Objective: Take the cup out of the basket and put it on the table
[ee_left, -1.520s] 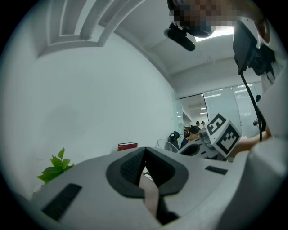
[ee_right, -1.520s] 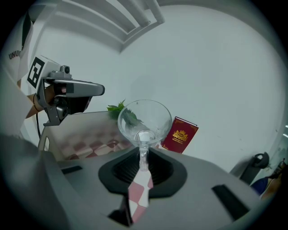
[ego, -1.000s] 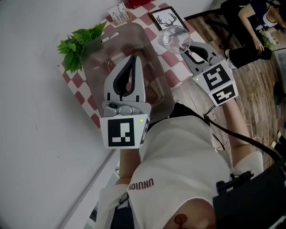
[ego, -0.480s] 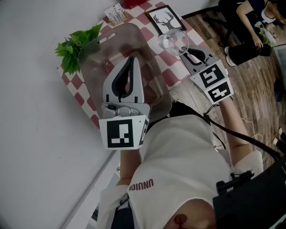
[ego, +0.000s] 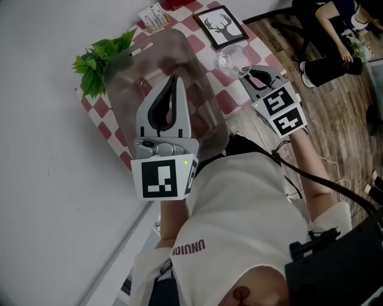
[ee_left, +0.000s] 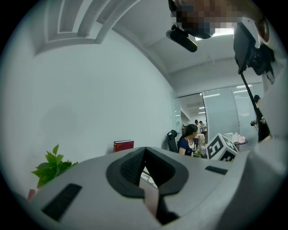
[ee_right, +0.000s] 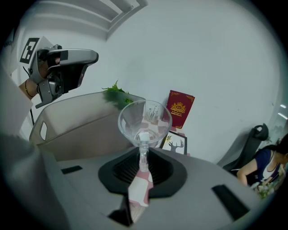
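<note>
The cup [ego: 232, 60] is a clear stemmed glass with a wide bowl. My right gripper [ego: 248, 73] is shut on its stem and holds it upright just over the red-and-white checked table [ego: 230, 100], to the right of the basket [ego: 200, 72]. In the right gripper view the stem sits between the dark pads [ee_right: 128, 167] and the bowl [ee_right: 145, 119] rises above them. The basket is a translucent grey tub. My left gripper [ego: 175, 82] hovers over its middle, jaws together and nothing held.
A green plant [ego: 99, 60] stands at the basket's left corner. A framed deer picture [ego: 218, 25] and a small printed card [ego: 154, 17] lie at the table's far end, with a red book [ee_right: 181, 109] against the wall. A seated person [ego: 335, 36] is at the far right.
My right gripper has sunk toward the table with the glass and shifted slightly left in the head view. The left gripper has stayed where it was.
</note>
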